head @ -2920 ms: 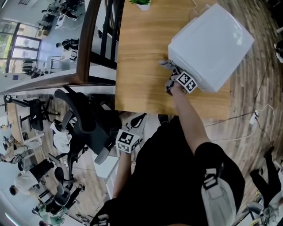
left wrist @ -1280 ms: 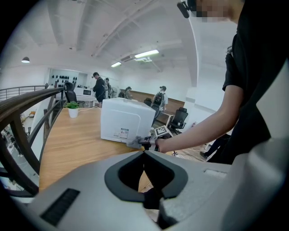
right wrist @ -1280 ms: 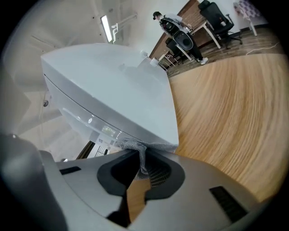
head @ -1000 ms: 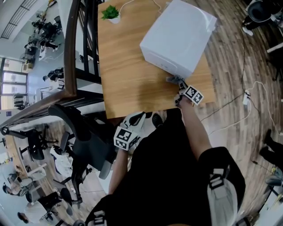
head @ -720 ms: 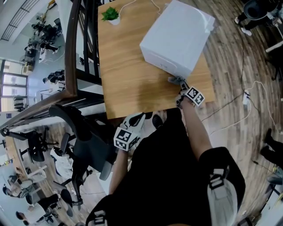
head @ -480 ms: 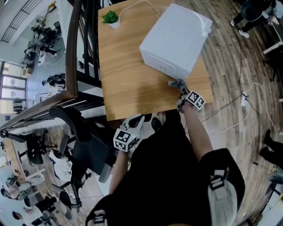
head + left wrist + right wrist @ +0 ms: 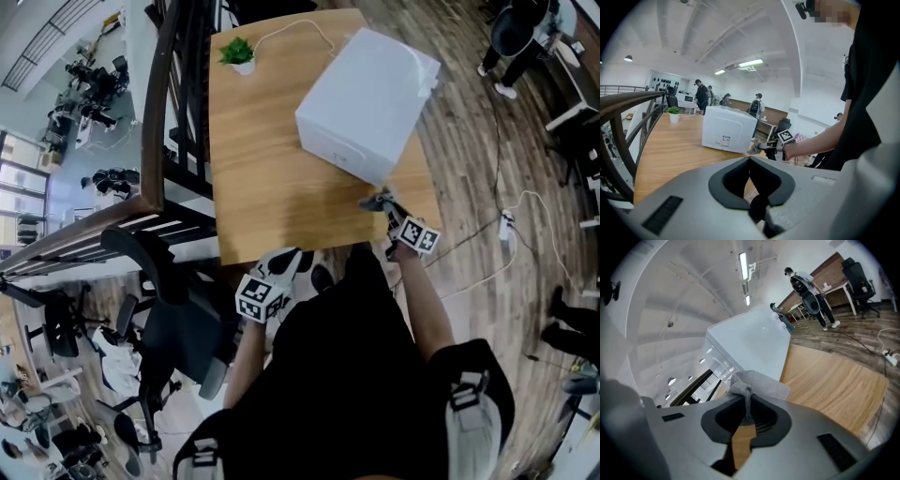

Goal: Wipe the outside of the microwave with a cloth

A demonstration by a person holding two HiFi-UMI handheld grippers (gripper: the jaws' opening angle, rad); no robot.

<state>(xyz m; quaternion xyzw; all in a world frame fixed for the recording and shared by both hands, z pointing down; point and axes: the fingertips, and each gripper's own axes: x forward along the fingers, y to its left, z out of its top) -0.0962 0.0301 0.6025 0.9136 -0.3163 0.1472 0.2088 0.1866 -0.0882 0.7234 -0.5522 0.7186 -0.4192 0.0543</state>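
Head view: microwave sits on the wooden table, one corner close to the table edge on the person's right. Right gripper is at the microwave's near lower corner with the grey cloth at its tip; whether the cloth touches the casing cannot be told here. Left gripper hangs below the table edge, well apart from the microwave, bracing nothing. Risk: a firm wipe could push the unbraced microwave toward that edge. A white cable runs behind the microwave past a potted plant; a shifted microwave would tug it. Left gripper view: left gripper has its jaws pressed together with nothing between them. Only this view gives the microwave side-on, with a label low on its wall and the cloth level with the microwave's base. Right gripper view: right gripper pinches the cloth by a narrow twisted fold, the rest bunched ahead of the jaws against the microwave's wall. This detail of the hold is absent from both other views. Risk: drag across the casing could pull so thin a fold out, or bunch the cloth so that hard jaw tips scrape the wall. Contact with the wall cannot be confirmed here either.
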